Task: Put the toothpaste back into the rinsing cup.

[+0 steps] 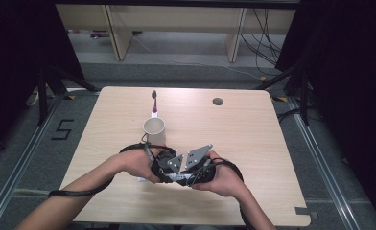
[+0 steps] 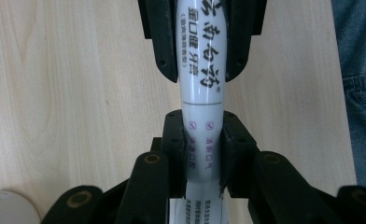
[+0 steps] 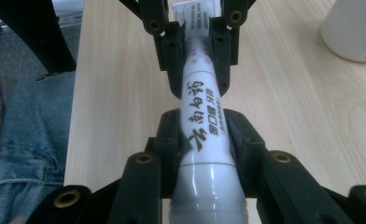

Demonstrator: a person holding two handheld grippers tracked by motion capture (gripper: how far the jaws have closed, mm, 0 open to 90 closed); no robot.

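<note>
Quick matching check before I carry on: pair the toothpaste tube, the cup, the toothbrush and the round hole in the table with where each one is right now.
Things:
1. toothpaste tube
2. cup
3. toothbrush
4. round hole

Places:
A. lying on the table beyond the cup
B. in the tabletop near its far right part
C. clamped between the left gripper and the right gripper, one at each end
D. standing upright just beyond the two hands

Pairs: 1-C, 2-D, 3-A, 4-B
</note>
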